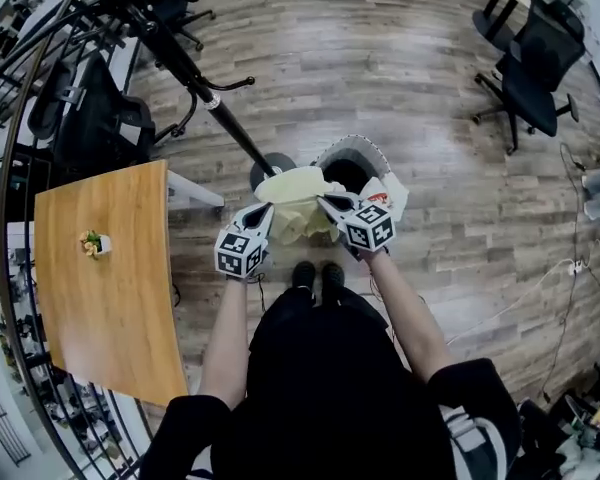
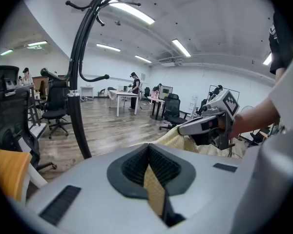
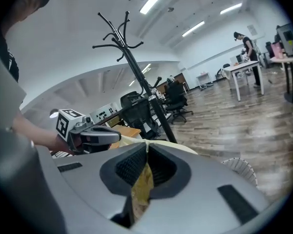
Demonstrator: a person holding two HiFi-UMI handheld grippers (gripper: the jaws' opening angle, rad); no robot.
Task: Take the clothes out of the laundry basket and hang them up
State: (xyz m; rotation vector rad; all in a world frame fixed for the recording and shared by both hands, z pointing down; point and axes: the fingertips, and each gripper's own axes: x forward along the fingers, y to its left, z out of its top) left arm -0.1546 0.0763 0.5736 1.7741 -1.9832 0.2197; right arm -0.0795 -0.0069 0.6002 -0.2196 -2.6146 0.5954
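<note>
Gripping a pale yellow garment (image 1: 292,200) from both sides, with the left gripper (image 1: 263,211) and the right gripper (image 1: 327,202) each clamped tight on a fold of the cloth, as both gripper views show. Hangs bunched between the two, over the near left rim of the white laundry basket (image 1: 358,142) on the wood floor. Sits just near of the black coat stand's (image 1: 218,106) round base, with a wooden table (image 1: 110,288) to the left.

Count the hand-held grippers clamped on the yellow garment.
2. The left hand-held gripper pinches the yellow garment at its left side, the right hand-held gripper at its right side, by the laundry basket.
</note>
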